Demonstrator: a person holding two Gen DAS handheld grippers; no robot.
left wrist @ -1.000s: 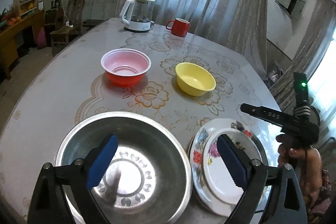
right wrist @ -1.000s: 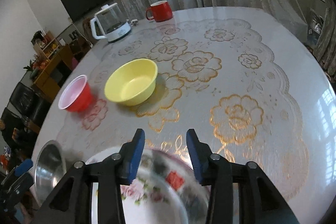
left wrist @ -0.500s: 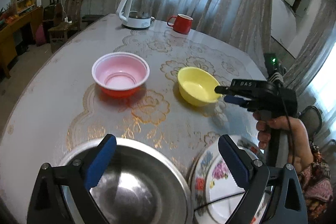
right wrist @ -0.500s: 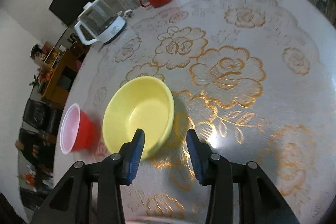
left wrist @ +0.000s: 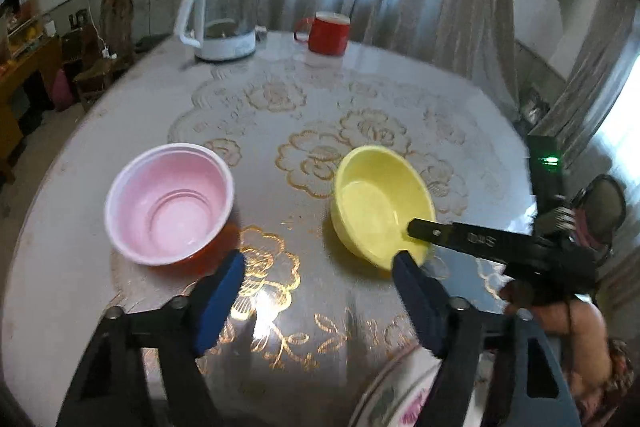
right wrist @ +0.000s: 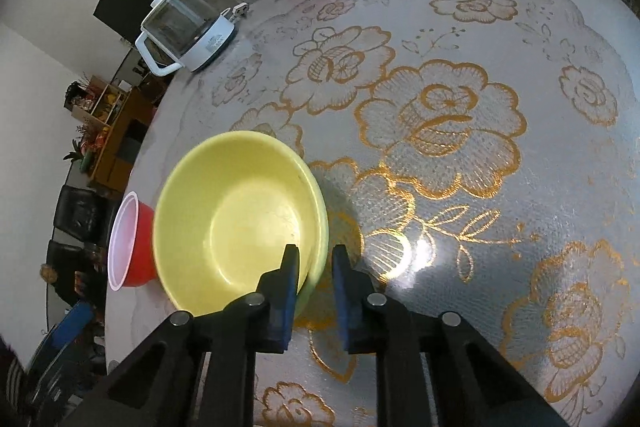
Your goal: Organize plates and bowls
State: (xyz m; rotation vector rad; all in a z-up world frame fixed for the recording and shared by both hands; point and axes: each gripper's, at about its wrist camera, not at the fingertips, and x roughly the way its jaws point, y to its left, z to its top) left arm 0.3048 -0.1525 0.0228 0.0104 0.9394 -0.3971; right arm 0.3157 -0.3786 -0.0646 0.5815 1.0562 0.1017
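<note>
A yellow bowl [right wrist: 236, 223] stands upright on the flowered tablecloth. My right gripper [right wrist: 316, 251] straddles its near rim, one pad inside and one outside, with the jaws closing onto the wall. In the left wrist view the same yellow bowl [left wrist: 380, 203] has the right gripper [left wrist: 418, 239] reaching over its right edge. A red bowl with a pink inside [left wrist: 170, 203] sits to its left, and it also shows as the red bowl [right wrist: 130, 243] behind the yellow one. My left gripper [left wrist: 318, 259] hovers over bare cloth between the two bowls, its jaws closing with nothing between them. A floral plate [left wrist: 400, 399] peeks in at the bottom.
A glass kettle [left wrist: 224, 23] and a red mug [left wrist: 328, 33] stand at the table's far side. A person's hand [left wrist: 560, 315] holds the right gripper at the right edge. A wooden sideboard [right wrist: 116, 131] and dark chairs lie beyond the table's left edge.
The left gripper moved forward off the steel bowl and plate toward the two bowls, and its jaws narrowed. The right gripper came down on the yellow bowl, and its jaws closed around the rim.
</note>
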